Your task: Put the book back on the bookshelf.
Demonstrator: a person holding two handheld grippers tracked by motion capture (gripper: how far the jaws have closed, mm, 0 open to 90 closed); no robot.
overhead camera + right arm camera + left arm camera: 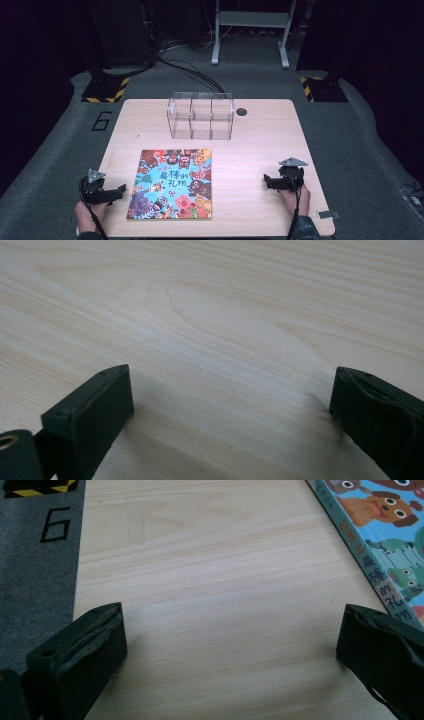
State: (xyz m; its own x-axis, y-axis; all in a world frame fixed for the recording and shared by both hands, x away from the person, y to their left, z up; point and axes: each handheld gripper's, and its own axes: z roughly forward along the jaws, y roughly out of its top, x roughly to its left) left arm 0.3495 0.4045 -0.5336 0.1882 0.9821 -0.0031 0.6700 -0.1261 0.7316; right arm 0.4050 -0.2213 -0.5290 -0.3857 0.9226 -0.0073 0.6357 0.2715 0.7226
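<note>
A colourful picture book lies flat on the wooden table, near the front and left of centre. Behind it stands a clear plastic box split into three compartments. My left gripper rests on the table just left of the book, open, with bare wood between its jaws. In the left gripper view the book's edge runs along the right side, close to the right jaw. My right gripper sits near the front right of the table, open and holding nothing; bare wood lies between its jaws.
A round black grommet hole sits in the tabletop right of the box. Grey carpet surrounds the table, with a painted 6 at left, black-and-yellow stand bases and cables behind.
</note>
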